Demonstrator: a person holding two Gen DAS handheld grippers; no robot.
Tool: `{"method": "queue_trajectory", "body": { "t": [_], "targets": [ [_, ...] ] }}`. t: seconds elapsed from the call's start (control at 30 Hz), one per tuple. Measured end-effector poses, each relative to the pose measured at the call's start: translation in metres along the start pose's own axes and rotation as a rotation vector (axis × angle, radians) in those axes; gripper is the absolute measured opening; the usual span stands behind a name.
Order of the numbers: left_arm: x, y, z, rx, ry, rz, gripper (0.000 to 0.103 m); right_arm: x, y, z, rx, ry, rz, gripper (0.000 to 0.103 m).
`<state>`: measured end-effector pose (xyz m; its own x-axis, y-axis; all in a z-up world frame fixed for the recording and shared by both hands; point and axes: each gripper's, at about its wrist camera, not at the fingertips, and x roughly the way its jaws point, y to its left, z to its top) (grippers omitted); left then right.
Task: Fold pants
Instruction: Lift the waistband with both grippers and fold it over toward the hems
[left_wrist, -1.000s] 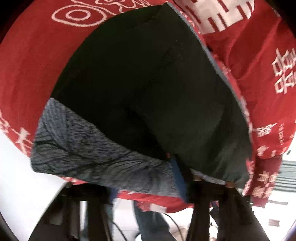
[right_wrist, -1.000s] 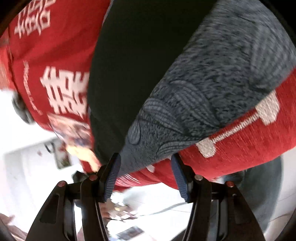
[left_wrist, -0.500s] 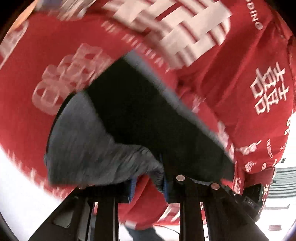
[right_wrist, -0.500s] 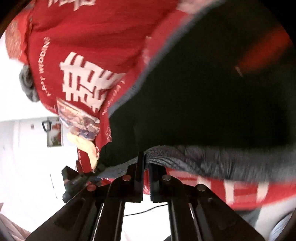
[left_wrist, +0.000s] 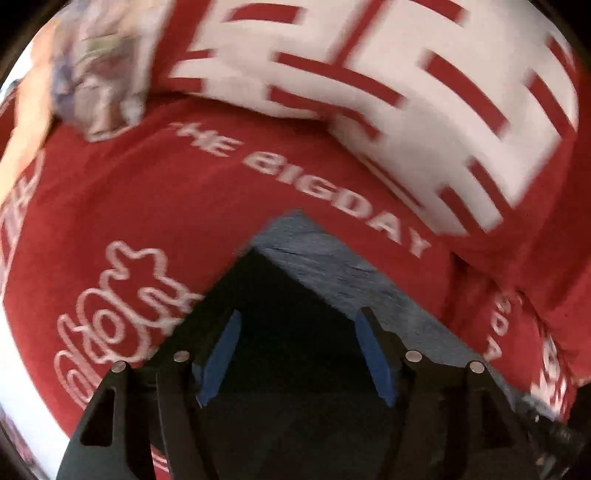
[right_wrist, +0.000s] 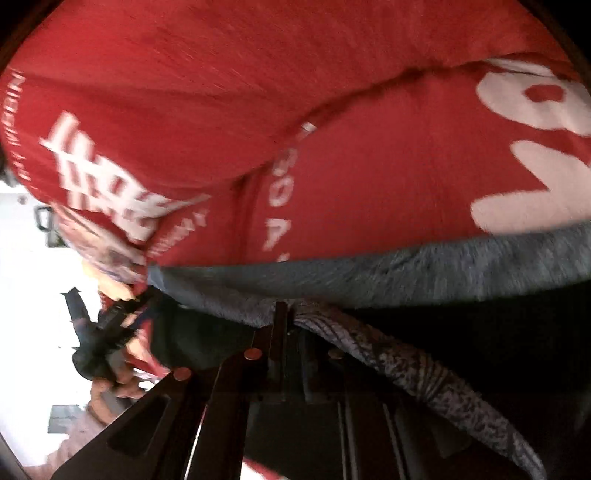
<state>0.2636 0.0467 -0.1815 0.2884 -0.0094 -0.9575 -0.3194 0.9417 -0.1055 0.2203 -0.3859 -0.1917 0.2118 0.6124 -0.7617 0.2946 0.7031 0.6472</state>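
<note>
The pants are black with a mottled grey waistband; they lie on a red cloth with white print. In the left wrist view the black fabric (left_wrist: 280, 302) fills the space under my left gripper (left_wrist: 297, 341), whose blue pads stand wide apart with nothing between them; a grey band (left_wrist: 332, 266) edges the fold's far side. In the right wrist view my right gripper (right_wrist: 286, 314) is shut on the grey waistband (right_wrist: 351, 339), which drapes over its right finger. A grey band (right_wrist: 369, 273) runs across in front.
The red cloth (left_wrist: 147, 206) with white characters covers the surface and rises in folds behind (right_wrist: 258, 74). At the left of the right wrist view the other gripper and a hand (right_wrist: 110, 325) show against a white floor.
My left gripper has opened and let go of the waistband. Both grippers moved forward over the cloth, carrying the waistband end over the black fabric. My right gripper stays shut on it.
</note>
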Motion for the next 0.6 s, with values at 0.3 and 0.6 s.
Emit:
{"method": "queue_trajectory", "body": {
  "t": [0.3, 0.6],
  "targets": [
    [-0.013, -0.029, -0.051, 0.251, 0.053, 0.045, 0.066, -0.033, 0.039, -0.016, -0.132, 0.002, 0.069, 0.041],
    [0.003, -0.059, -0.087, 0.35, 0.09, 0.161, 0.079, -0.042, -0.016, -0.014, 0.014, -0.046, -0.067, 0.034]
  ]
}}
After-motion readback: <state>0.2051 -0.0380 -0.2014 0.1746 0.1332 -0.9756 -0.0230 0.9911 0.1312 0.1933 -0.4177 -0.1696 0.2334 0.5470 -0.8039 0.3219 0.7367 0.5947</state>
